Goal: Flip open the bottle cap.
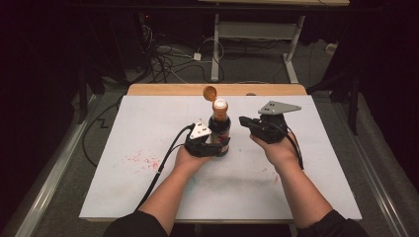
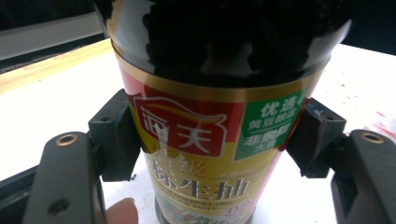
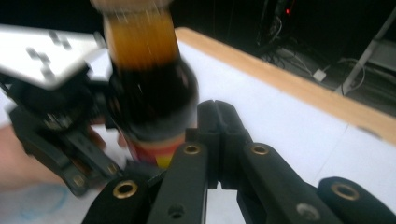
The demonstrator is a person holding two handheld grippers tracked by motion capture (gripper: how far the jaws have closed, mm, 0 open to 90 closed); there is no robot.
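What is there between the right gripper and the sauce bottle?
Nothing: in the high view, bare white table shows in the gap between the right gripper and the sauce bottle, which the left gripper clamps.

Both forearms are bare, with dark sleeves pushed up near the elbows. The left gripper (image 1: pixel 210 143) and the right gripper (image 1: pixel 257 126) are black (brass-coloured screws in the jaws), each with a grey triangular plate and a black cable.

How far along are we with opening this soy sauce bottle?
Done: the orange flip cap stands open above the soy sauce bottle. In hand: the left hand-held gripper clamps the label. The right hand-held gripper is shut, beside it. Left: pouring, probably; no container is visible.
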